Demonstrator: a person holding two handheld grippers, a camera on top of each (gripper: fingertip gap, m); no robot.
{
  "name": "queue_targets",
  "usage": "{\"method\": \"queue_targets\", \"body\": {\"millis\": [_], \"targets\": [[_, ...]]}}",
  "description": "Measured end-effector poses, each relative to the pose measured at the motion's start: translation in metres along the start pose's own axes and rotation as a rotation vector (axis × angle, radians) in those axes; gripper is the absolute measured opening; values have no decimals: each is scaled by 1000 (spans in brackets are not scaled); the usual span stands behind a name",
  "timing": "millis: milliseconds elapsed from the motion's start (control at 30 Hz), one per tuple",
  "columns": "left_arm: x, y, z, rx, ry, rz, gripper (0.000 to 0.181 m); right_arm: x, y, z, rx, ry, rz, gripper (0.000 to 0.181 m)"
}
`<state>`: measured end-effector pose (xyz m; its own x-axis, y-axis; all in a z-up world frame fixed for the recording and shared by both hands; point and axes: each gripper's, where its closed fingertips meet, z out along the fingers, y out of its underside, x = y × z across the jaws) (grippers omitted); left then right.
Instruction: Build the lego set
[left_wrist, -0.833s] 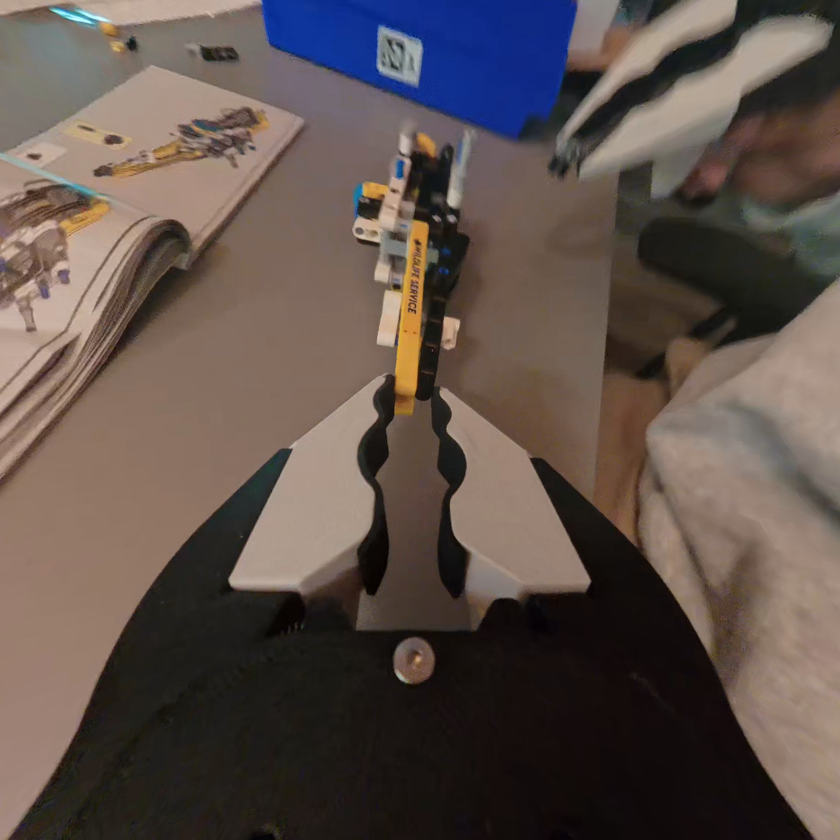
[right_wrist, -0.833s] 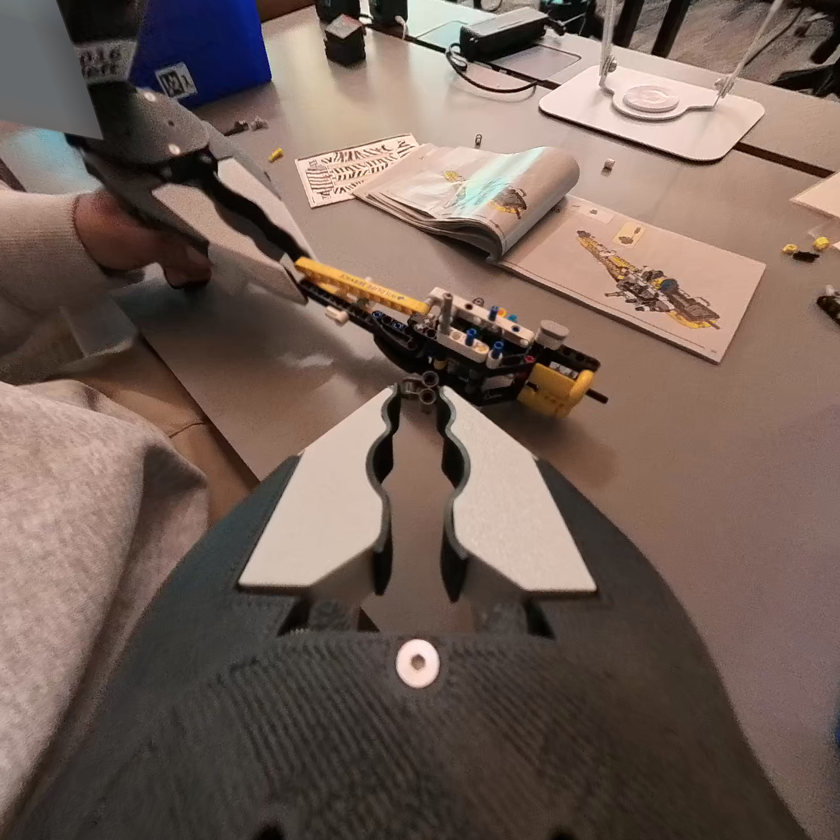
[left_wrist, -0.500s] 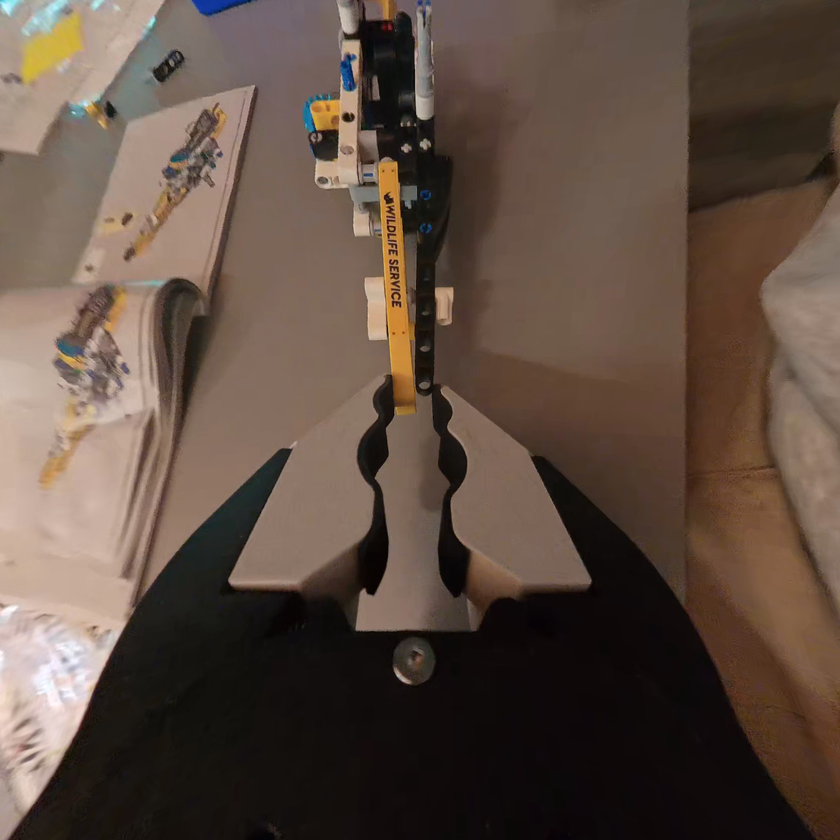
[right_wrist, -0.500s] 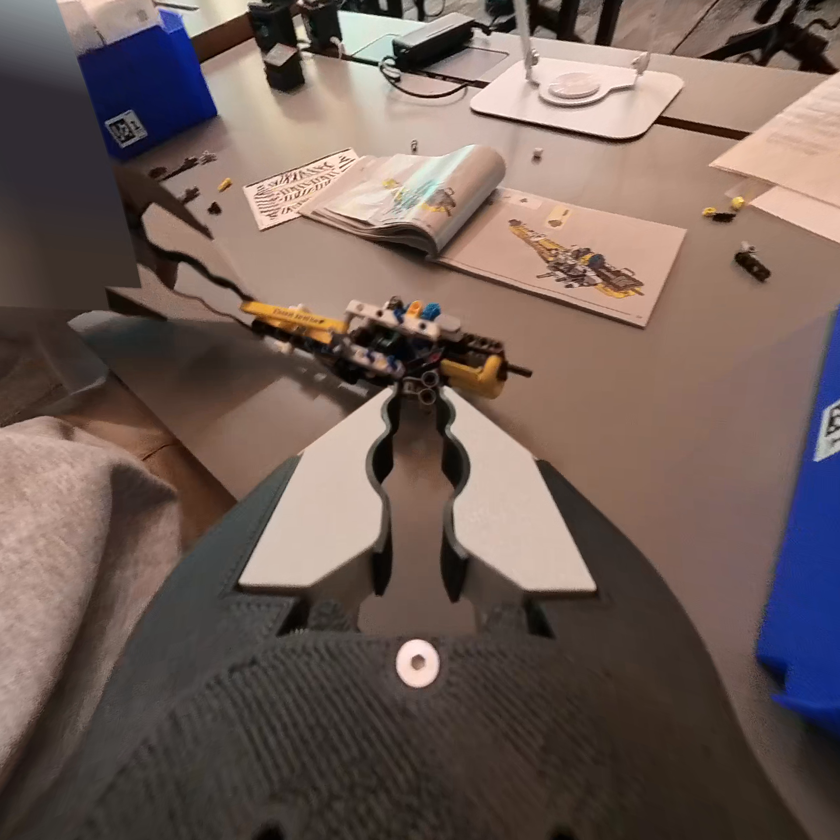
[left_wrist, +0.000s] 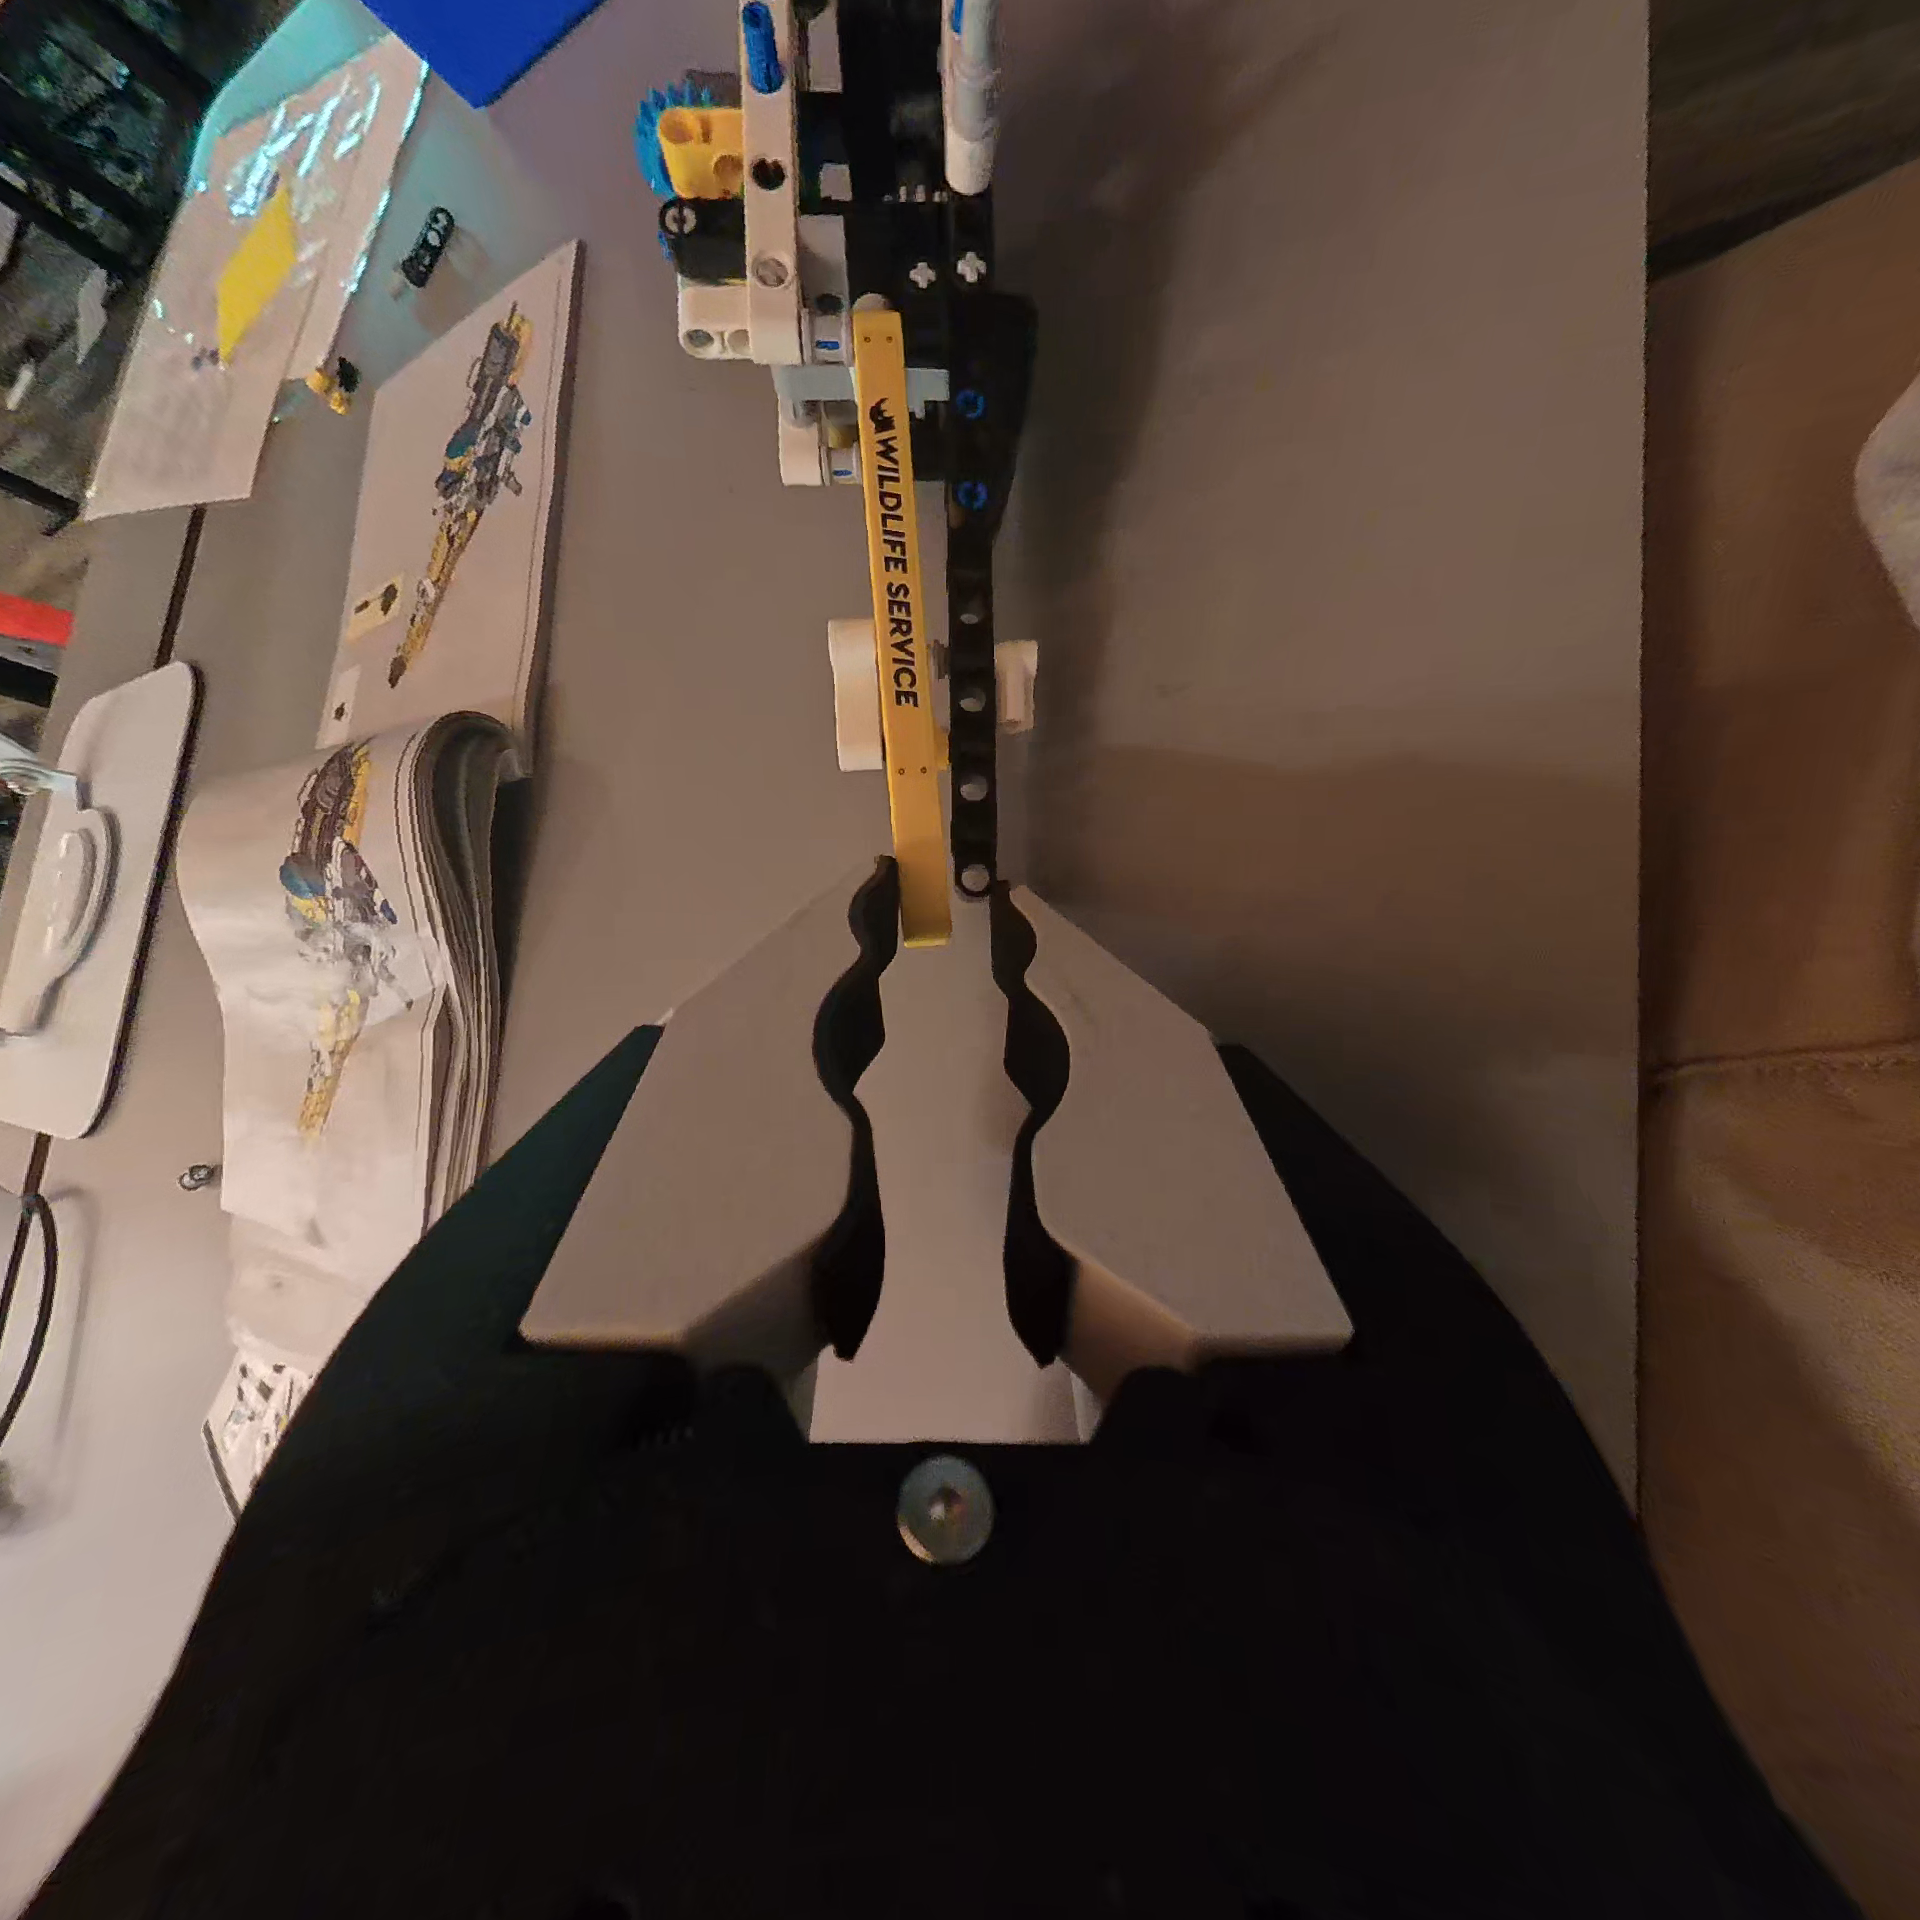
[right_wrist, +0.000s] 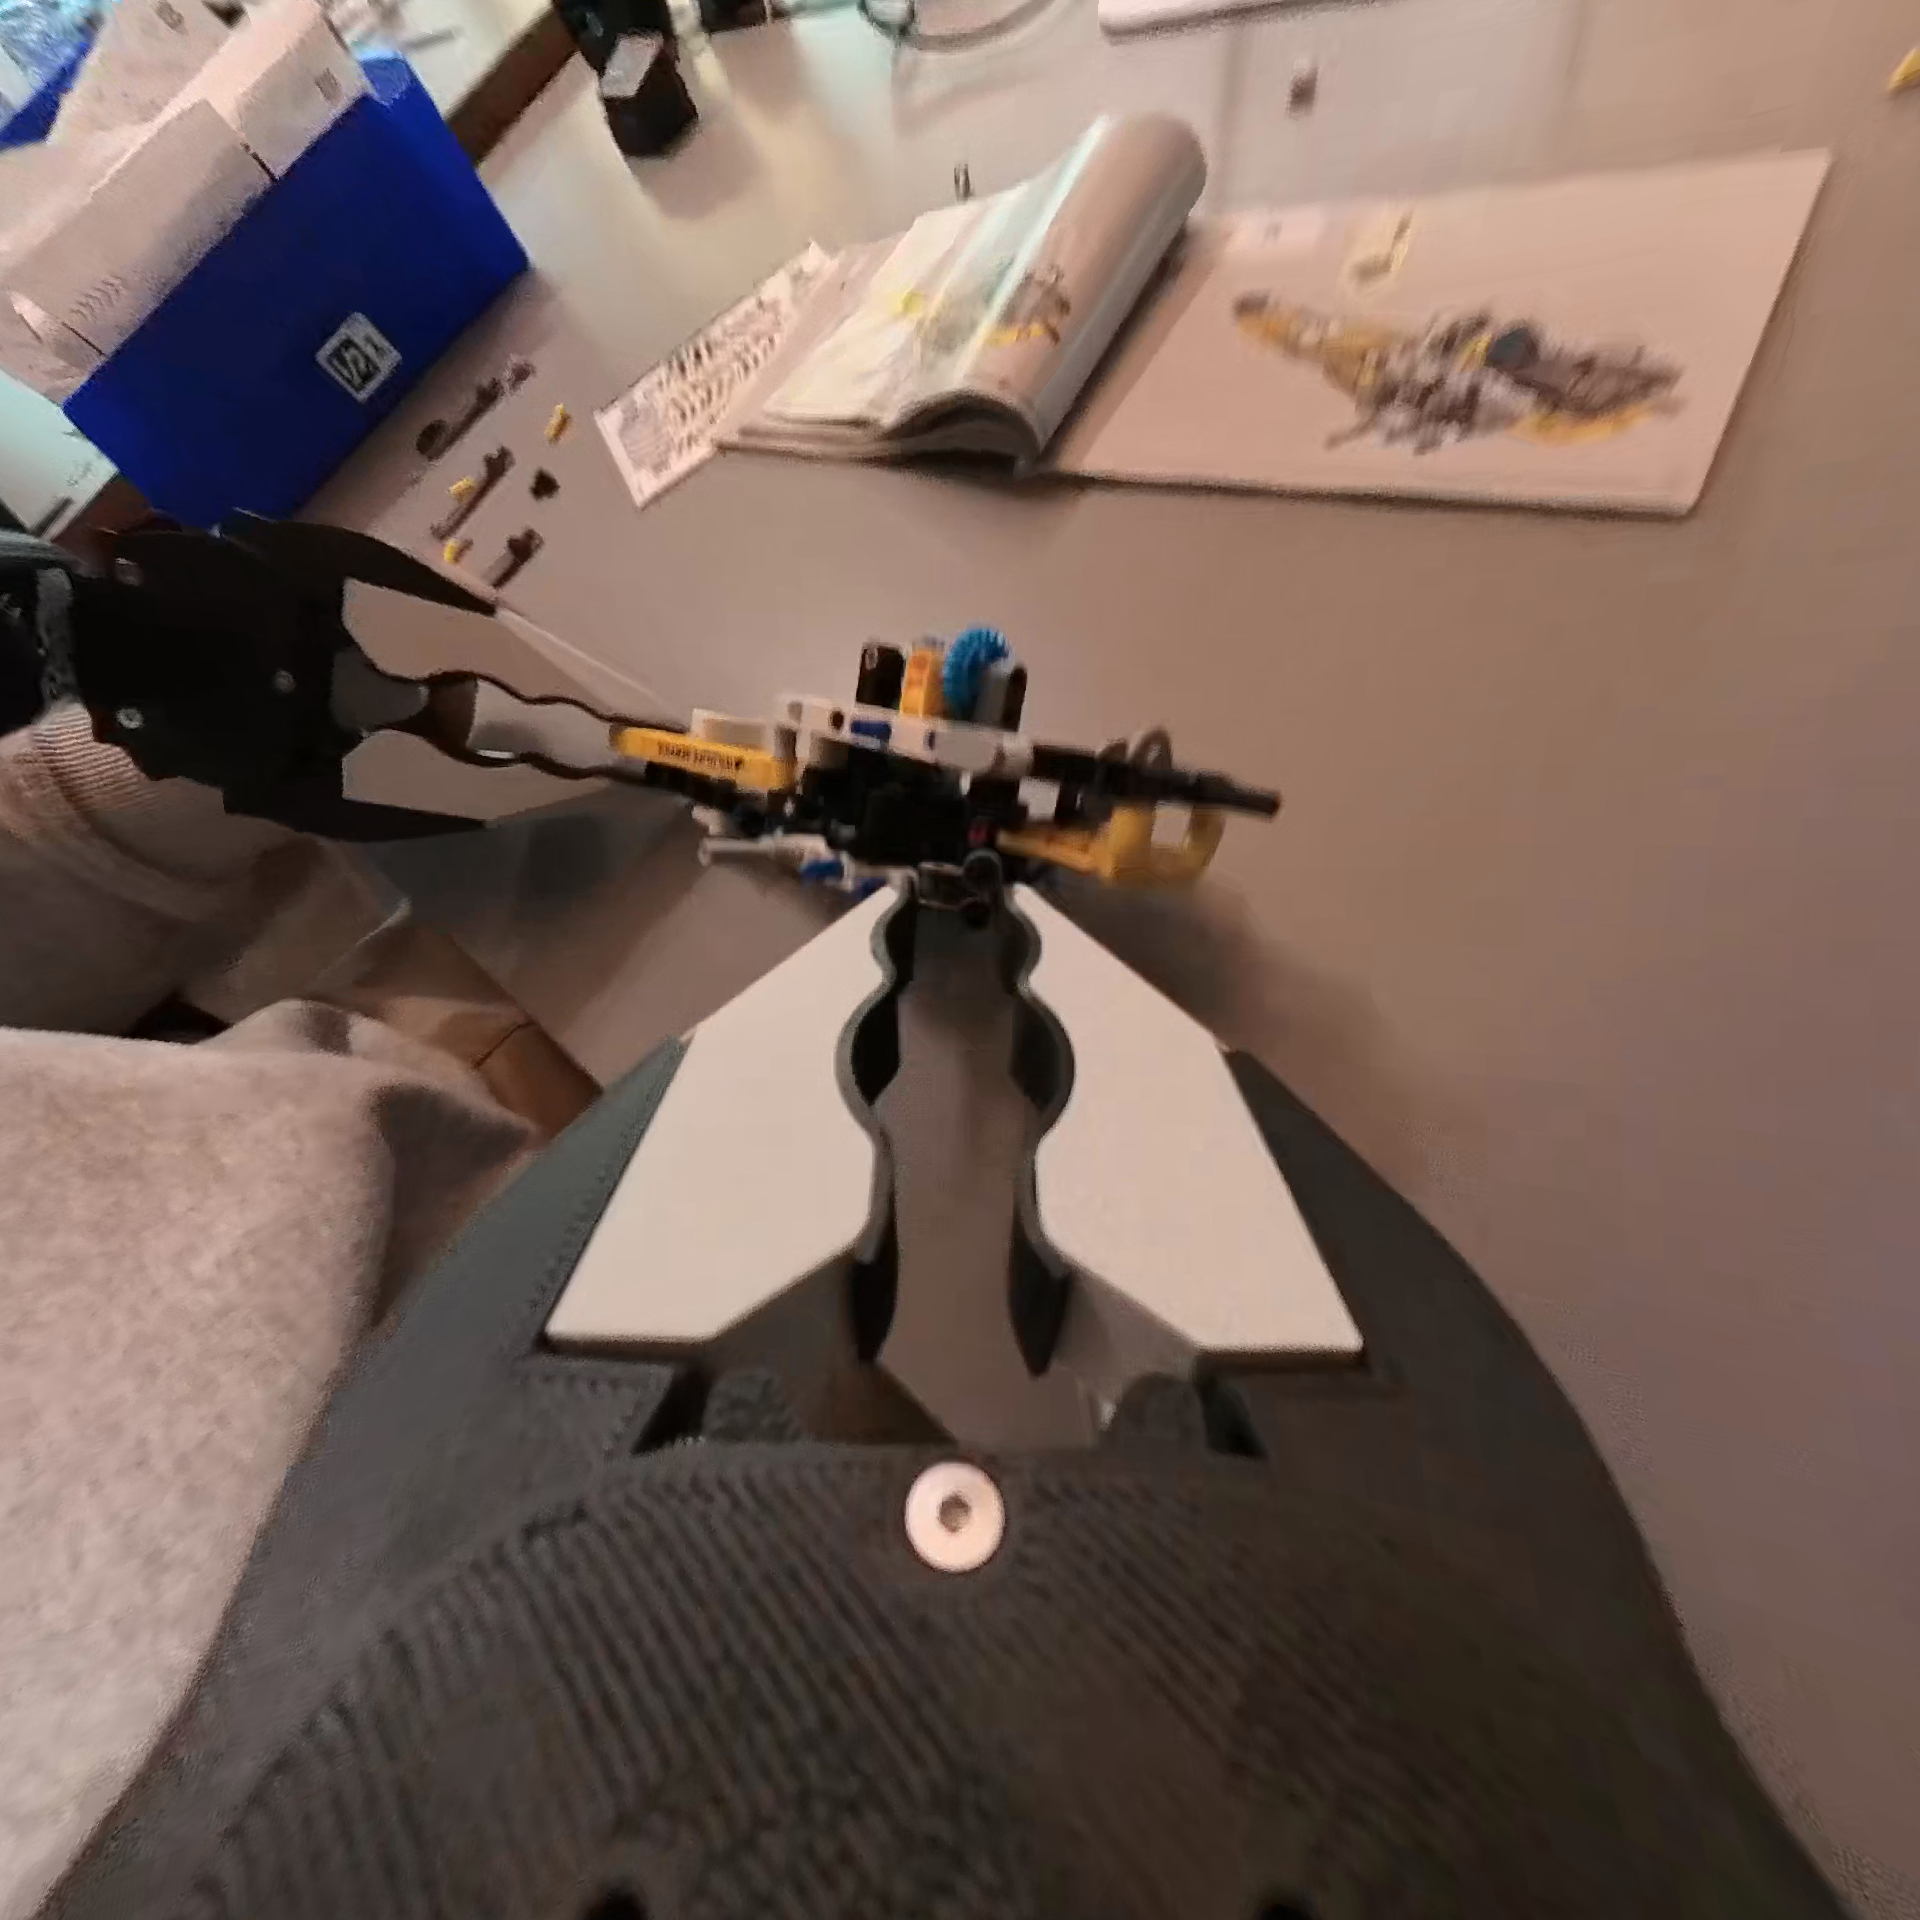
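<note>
Two grippers at work on one lego model (right_wrist: 914, 769). Left gripper (left_wrist: 935, 894) clamped on the model's thin end, right on the yellow beam (left_wrist: 899, 623) and the black beam beside it. Seems to hold the model up, just over the desk (left_wrist: 1299, 520).

Right gripper (right_wrist: 956, 904) squeezed shut on a small dark piece (right_wrist: 961, 883), close up against the side of the model, near its middle. Touching or not: too blurry to tell.

Step in hand, by the look of it: fit the small piece onto the model. Next: line the piece up with its hole, then push straight in, with a firm left-gripper hold to stop any twist.

Open instruction book (right_wrist: 987, 343) beyond the model. Loose pieces (right_wrist: 488, 499) and blue box (right_wrist: 281, 364) off past its thin end.
</note>
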<state>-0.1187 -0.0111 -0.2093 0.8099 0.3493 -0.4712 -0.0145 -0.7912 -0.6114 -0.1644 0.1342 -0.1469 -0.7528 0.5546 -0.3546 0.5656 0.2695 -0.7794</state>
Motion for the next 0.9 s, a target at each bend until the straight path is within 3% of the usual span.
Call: {"method": "queue_targets", "body": {"millis": [33, 167, 333, 533, 633, 800, 900], "targets": [[1, 0, 0, 0, -1, -2, 15, -1, 8, 0, -27, -5, 24, 14], [0, 1, 0, -6, -39, 37, 14, -5, 20, -6, -28, -11, 33, 14], [-9, -2, -2, -18, -152, 181, 14, -8, -19, -23, 145, 23, -48, 13], [-8, 0, 0, -35, -174, 204, 19, 3, -1, -3, 28, 75, -68, 14], [-6, 2, -2, -32, -172, 168, 21, 1, 9, 0, 14, 77, -71, 13], [-10, 1, -11, 4, -157, 68, 43, -6, 0, -9, 72, 58, -93, 13], [-10, 1, -19, 17, -130, -10, 47, -11, -5, -11, 83, 45, -108, 13]]}}
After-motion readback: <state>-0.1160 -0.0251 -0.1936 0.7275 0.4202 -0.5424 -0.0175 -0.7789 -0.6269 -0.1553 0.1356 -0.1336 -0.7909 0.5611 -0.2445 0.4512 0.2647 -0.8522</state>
